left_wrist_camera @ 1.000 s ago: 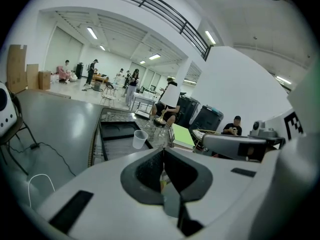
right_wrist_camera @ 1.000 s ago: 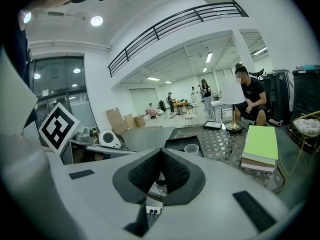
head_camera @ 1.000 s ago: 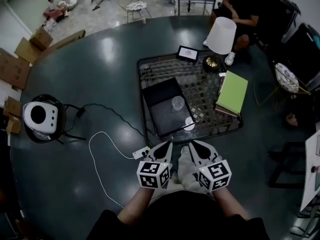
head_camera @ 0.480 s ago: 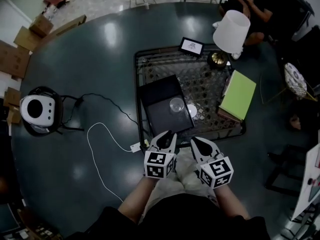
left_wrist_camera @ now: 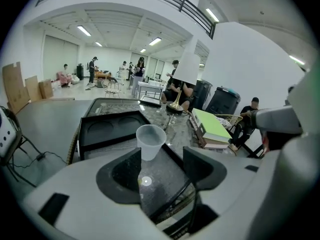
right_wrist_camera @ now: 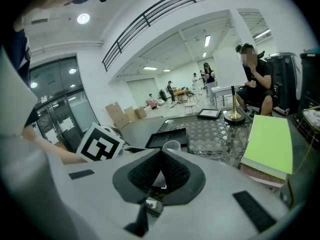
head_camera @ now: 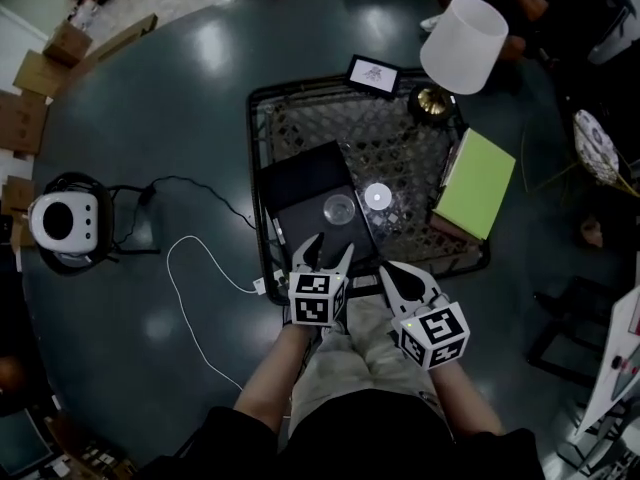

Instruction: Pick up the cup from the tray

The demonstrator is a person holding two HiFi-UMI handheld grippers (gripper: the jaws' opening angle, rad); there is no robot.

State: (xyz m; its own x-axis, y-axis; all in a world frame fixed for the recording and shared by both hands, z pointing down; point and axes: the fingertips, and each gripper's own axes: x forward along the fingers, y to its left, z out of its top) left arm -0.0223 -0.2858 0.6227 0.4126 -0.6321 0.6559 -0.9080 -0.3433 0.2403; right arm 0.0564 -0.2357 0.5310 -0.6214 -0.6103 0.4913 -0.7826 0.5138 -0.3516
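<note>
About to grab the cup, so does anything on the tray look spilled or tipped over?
Nothing stands out. The clear cup stands upright on the black tray, and no spill shows around it.

Left gripper [head_camera: 330,246] jaws opening, empty; right gripper [head_camera: 388,269] jaws together.

Bright ceiling lights [left_wrist_camera: 85,31], glare on table [head_camera: 215,43], fisheye-warped edges
</note>
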